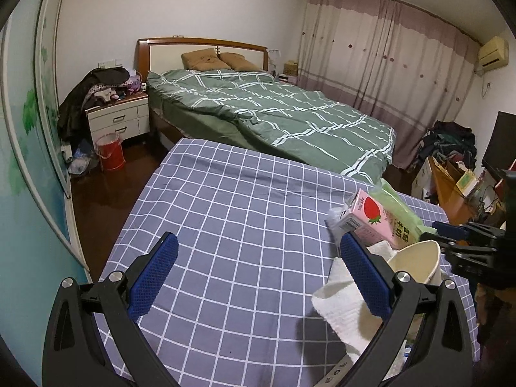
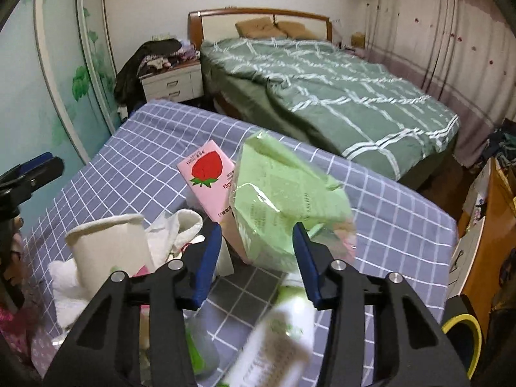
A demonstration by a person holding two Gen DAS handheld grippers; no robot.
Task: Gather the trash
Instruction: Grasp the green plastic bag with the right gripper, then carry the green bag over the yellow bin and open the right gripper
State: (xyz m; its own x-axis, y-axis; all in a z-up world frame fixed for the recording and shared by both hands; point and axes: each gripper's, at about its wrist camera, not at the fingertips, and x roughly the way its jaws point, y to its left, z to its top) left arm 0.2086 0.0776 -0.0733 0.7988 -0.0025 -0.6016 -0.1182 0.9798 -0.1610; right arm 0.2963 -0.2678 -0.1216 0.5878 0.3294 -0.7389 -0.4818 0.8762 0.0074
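A heap of trash lies on the blue checked cloth: a pink strawberry milk carton, a green plastic package, a paper cup and white tissue. My left gripper is open wide over bare cloth, its right pad touching the tissue. In the right wrist view the green plastic package sits between the pads of my right gripper. The right pad meets its edge, while a gap shows at the left pad. A blurred white bottle lies below the jaws, beside the carton and cup.
Behind the cloth-covered surface stands a bed with a green quilt. A nightstand piled with clothes and a red bucket are at the far left. A cluttered wooden desk is on the right.
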